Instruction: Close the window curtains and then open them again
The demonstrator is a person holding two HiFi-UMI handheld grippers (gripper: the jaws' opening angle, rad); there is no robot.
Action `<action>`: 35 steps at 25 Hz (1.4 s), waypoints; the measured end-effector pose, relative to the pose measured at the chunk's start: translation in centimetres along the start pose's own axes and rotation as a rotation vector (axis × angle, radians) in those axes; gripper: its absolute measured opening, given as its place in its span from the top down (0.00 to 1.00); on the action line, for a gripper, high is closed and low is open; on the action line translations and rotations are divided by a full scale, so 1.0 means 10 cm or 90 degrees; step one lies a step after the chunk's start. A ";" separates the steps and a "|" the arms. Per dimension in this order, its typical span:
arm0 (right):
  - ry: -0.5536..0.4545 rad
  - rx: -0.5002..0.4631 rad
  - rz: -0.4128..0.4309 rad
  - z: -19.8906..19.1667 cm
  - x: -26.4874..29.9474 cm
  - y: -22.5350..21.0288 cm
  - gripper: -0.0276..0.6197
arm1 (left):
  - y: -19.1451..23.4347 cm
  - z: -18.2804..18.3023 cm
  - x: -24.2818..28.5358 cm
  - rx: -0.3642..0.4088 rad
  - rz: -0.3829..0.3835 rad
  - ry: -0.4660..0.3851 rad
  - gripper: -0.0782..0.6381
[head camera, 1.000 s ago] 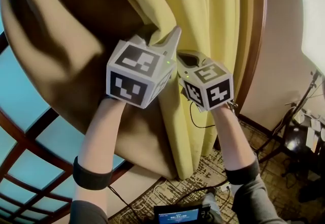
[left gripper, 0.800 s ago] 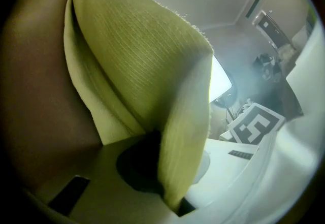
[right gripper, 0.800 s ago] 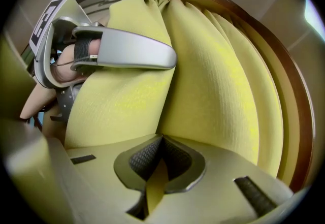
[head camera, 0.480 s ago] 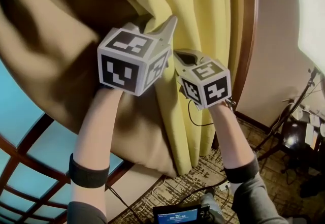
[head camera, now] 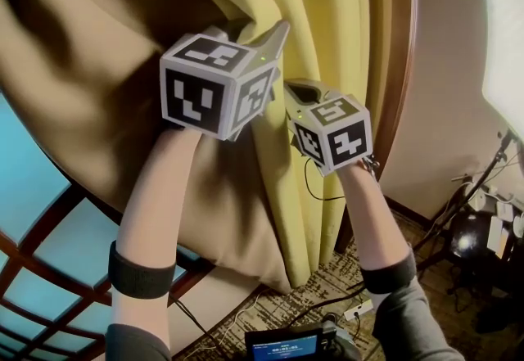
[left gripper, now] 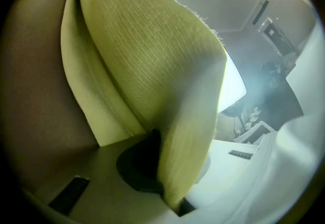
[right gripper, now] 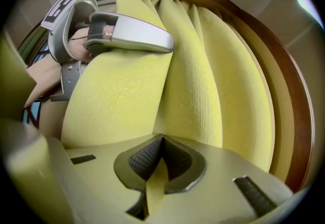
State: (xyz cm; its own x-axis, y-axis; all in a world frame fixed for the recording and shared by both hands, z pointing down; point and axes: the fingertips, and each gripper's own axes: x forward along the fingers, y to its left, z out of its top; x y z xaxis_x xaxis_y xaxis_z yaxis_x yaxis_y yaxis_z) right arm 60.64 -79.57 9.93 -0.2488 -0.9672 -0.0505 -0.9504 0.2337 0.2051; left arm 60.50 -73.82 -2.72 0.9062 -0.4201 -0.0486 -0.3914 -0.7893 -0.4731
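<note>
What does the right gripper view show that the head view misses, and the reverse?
Only the right gripper view: how the right gripper pinches a fold of the yellow curtain. Only the head view: the carpet, floor cables, a small screen, the right forearm. Both: the yellow curtain, the left gripper and the wooden frame.

Curtain [head camera: 327, 106] top out of view

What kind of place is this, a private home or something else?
Probably a furnished room, perhaps a hotel room or lounge, though I cannot be sure. A long yellow curtain hangs beside a wood-barred window, and patterned carpet covers the floor.
</note>
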 end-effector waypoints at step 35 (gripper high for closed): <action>0.112 -0.027 -0.154 -0.93 -0.28 -2.39 0.94 | -0.69 -0.18 2.47 -0.083 -0.120 0.027 0.90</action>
State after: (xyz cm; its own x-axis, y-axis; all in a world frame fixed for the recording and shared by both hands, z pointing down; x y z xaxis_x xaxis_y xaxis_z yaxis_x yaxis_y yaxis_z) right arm 85.79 -83.34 14.29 0.0233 -0.9975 0.0667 -0.9686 -0.0060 0.2485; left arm 85.33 -79.55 0.97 0.9586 -0.2765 0.0676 -0.2364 -0.9055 -0.3524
